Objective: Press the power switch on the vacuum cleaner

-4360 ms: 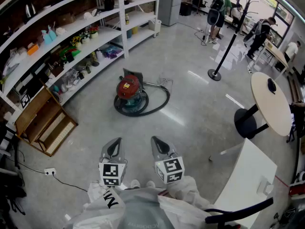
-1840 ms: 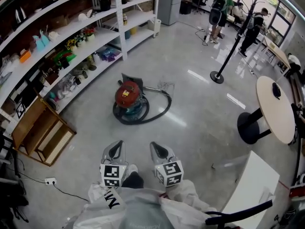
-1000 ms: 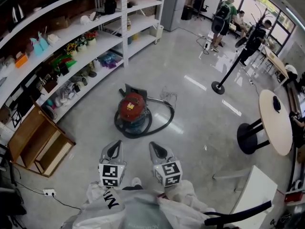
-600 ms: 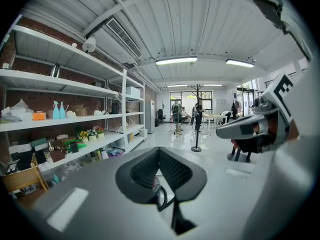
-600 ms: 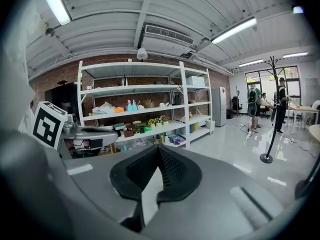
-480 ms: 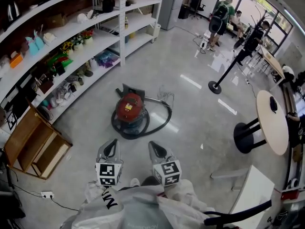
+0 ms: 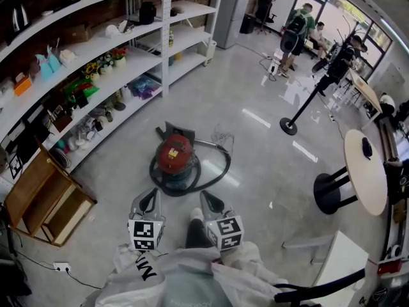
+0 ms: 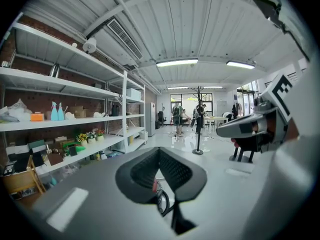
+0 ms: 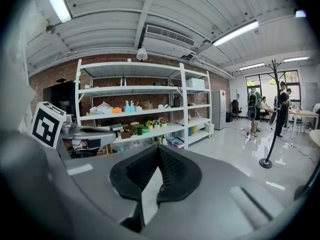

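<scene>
The vacuum cleaner (image 7: 176, 158) stands on the floor in the head view: a red round top on a teal base, with a black hose (image 7: 216, 169) looped round its right side. My left gripper (image 7: 151, 197) and right gripper (image 7: 209, 197) are held side by side just short of it, pointing at it, both shut with nothing in them. In the left gripper view the jaws (image 8: 159, 151) meet, and a sliver of the vacuum cleaner (image 8: 156, 187) shows below them. The right gripper (image 9: 159, 149) looks toward the shelves and does not see the vacuum. No switch is discernible.
White shelving (image 7: 96, 50) full of small items runs along the left. A wooden crate (image 7: 41, 200) lies at its near end. A stanchion pole (image 7: 289, 126), a round table (image 7: 367, 171) and a white table (image 7: 345, 267) are to the right. People (image 7: 295, 27) stand far back.
The view has advanced across the floor, so the vacuum cleaner now lies much closer in front of both grippers. The grippers stay shut and side by side.
</scene>
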